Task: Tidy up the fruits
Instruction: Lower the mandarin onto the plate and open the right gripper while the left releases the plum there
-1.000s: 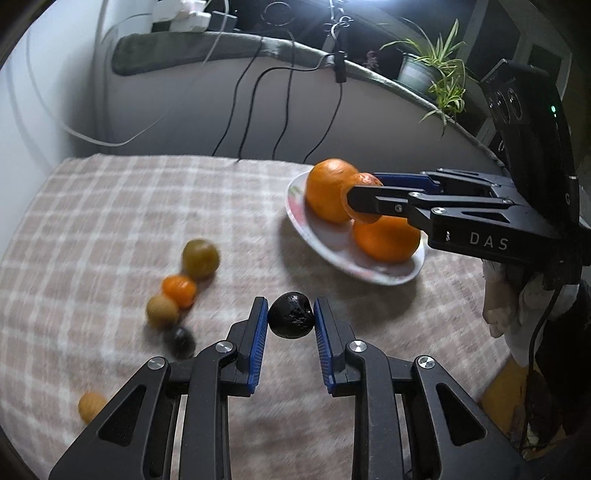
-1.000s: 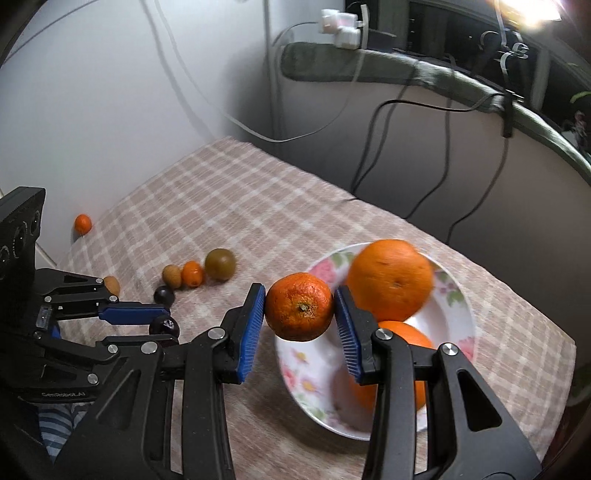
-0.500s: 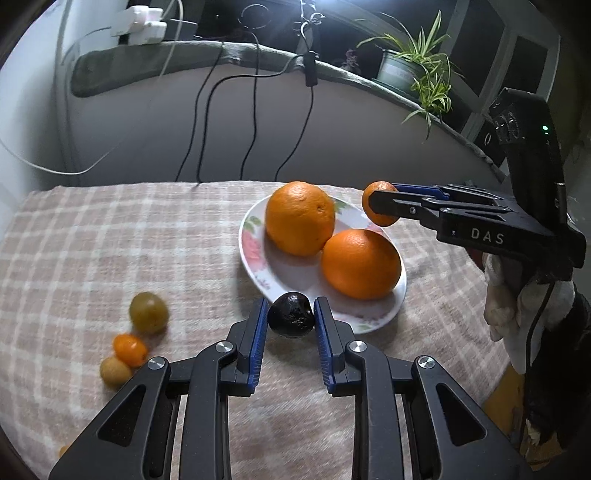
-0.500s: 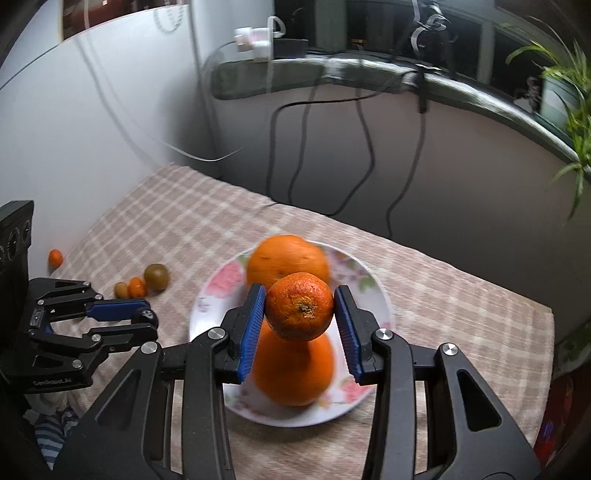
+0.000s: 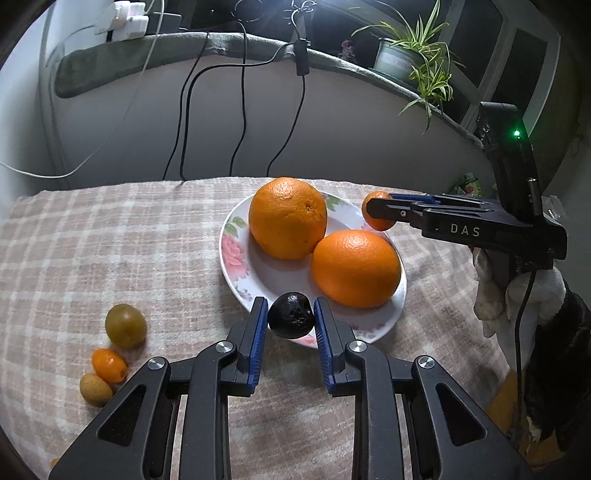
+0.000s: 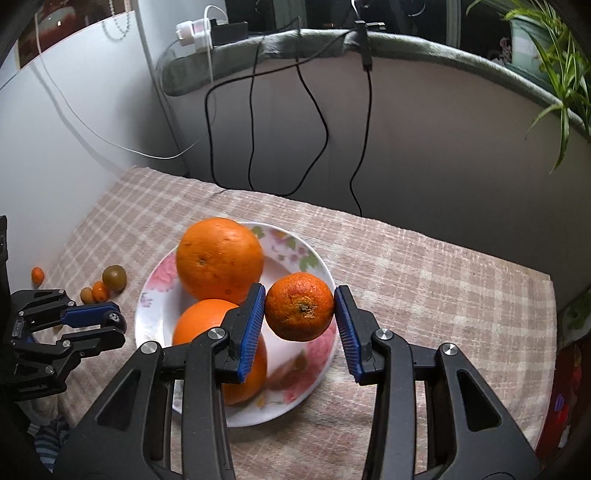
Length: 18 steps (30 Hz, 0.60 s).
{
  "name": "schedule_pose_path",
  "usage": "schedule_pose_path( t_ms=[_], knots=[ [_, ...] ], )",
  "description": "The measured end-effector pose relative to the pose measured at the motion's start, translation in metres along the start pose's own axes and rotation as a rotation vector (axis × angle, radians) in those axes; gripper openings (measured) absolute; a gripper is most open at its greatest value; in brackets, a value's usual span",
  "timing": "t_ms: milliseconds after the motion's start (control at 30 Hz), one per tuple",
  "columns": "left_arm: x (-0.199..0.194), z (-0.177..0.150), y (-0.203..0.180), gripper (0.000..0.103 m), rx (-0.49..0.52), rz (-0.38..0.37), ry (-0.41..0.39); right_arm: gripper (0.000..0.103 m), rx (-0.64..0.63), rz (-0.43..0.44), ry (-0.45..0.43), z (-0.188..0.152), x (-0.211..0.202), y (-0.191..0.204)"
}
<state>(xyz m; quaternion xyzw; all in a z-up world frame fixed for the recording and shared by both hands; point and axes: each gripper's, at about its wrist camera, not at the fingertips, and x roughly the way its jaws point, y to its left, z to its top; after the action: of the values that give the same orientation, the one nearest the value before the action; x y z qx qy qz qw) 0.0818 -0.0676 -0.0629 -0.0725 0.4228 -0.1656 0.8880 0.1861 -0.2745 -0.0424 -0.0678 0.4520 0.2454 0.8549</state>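
Compared with half a second earlier, the wrinkled dark fruit [image 5: 291, 320], being clamped by the left gripper [image 5: 290, 325], is now being held over the near rim of the flowered plate [image 5: 231, 254]. A pitted, round mandarin [image 6: 299, 306] is being pinched by the right gripper [image 6: 300, 308] above the plate's far side, beside two glossy large oranges [image 5: 288, 218]. Three small fruits [image 5: 109, 363] are being left on the nubby checked cloth [image 5: 129, 236].

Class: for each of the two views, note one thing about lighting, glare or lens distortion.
Left wrist view: a bright lamp blows out at the top edge, and the ledge bows into an arc from fisheye distortion. Right wrist view: the mandarin is sharp, the plate evenly lit, and the corners vignette to black.
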Motion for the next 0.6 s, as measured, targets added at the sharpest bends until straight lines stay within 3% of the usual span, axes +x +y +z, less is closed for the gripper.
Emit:
schedule_pose_path(
  t_ms=[600],
  knots=[
    [0.008, 0.004, -0.004, 0.024, 0.016, -0.008, 0.013, 0.041, 0.033, 0.009, 0.032, 0.0, 0.015, -0.01]
  ],
)
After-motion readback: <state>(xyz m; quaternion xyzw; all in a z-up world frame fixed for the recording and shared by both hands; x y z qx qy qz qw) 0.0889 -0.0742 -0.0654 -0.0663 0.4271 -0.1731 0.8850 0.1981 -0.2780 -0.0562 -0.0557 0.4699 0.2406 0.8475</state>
